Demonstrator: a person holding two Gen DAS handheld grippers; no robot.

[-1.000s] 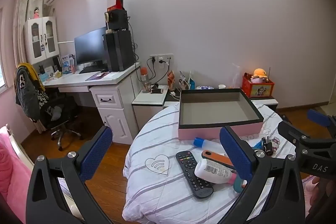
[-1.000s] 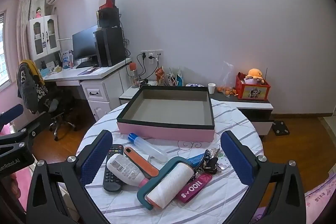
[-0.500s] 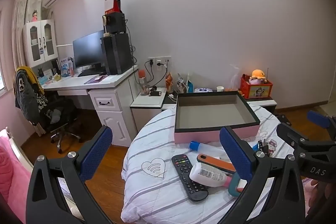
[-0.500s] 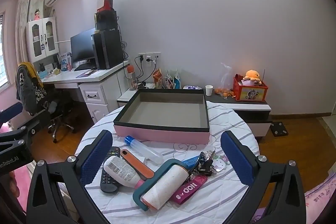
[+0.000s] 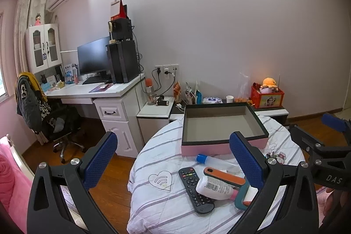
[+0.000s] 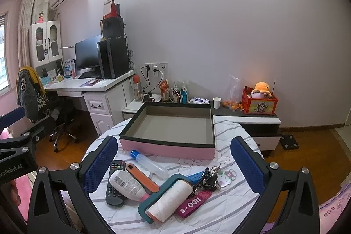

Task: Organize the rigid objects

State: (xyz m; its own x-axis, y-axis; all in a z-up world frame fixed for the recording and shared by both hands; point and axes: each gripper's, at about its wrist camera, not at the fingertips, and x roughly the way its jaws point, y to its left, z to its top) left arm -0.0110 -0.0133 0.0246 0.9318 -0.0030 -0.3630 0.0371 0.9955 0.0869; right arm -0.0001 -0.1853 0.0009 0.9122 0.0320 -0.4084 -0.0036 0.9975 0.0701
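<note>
Left wrist view: compared with a second ago, the pink box (image 5: 223, 127) sits further off and higher in view, and more of the round table (image 5: 153, 159) shows, so the camera has drawn back. The same shift shows in the right wrist view. Nothing on the table has changed place.

Left gripper (image 5: 173, 160) spread wide, nothing between its blue pads (image 5: 99, 159). Right gripper (image 6: 173, 165) equally wide, nothing held; both hover above the near side of the table.

Landmark: the pink box, open-topped, bare grey floor inside.
- Clear bottle with blue cap (image 6: 149, 162) lies just in front of the box.
- Remote (image 6: 114, 182) lies in front of the box toward its left end; the white bottle (image 6: 128, 184) lies across it.
- Orange-handled brush (image 6: 142, 177) lies partly under the white bottle.
- Lint roller (image 6: 166, 199) lies further forward of the box, tilted.
- Keys (image 6: 208, 177) and pink tag (image 6: 193, 203) lie forward of the box's right half, touching the roller.

Hard to make out: in the left wrist view one pad covers most of the lint roller and the keys. The keys are a dark tangle. The white bottle's label cannot be read. Right gripper's body (image 5: 322, 159) is cut off at that view's edge.
</note>
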